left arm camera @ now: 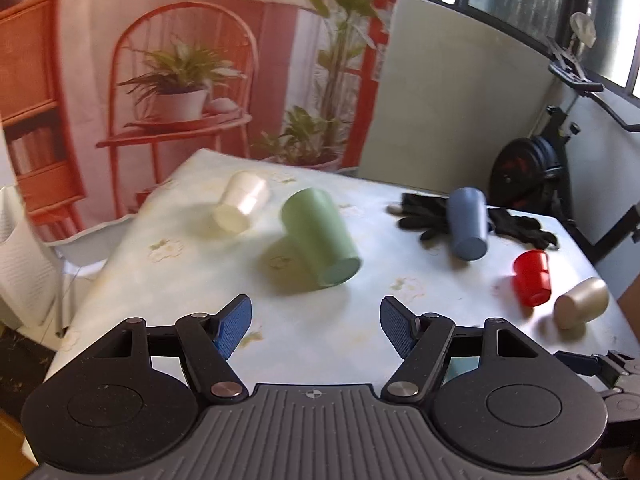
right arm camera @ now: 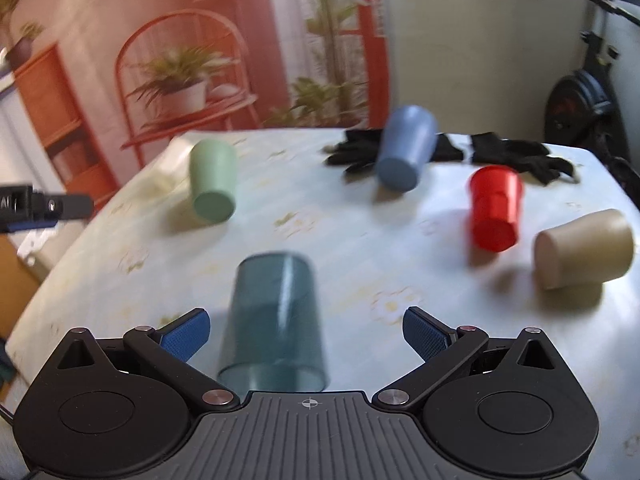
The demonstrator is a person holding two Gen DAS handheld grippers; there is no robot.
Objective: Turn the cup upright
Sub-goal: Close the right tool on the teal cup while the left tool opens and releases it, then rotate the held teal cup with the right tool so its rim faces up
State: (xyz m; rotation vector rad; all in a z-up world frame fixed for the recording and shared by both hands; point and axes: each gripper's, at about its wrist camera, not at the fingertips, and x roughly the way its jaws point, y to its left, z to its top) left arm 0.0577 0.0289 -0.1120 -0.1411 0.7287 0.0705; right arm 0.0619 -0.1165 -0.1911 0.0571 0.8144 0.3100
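Several cups lie on their sides on a pale flowered table [left arm camera: 360,320]. A green cup [left arm camera: 320,236] lies ahead of my open left gripper [left arm camera: 316,328]; it also shows in the right wrist view [right arm camera: 212,182]. A white cup [left arm camera: 242,202] lies further left. A blue cup [left arm camera: 467,224] [right arm camera: 406,148], a red cup [left arm camera: 532,278] [right arm camera: 495,208] and a beige cup [left arm camera: 582,302] [right arm camera: 584,248] lie to the right. A translucent teal cup [right arm camera: 274,320] lies just ahead of my open right gripper [right arm camera: 306,336], between its fingers, untouched.
Black gloves [left arm camera: 516,224] [right arm camera: 516,156] lie at the table's far edge behind the blue cup. A printed backdrop hangs behind the table. An exercise bike [left arm camera: 536,160] stands at the right. The left gripper's side [right arm camera: 44,204] shows at the left of the right wrist view.
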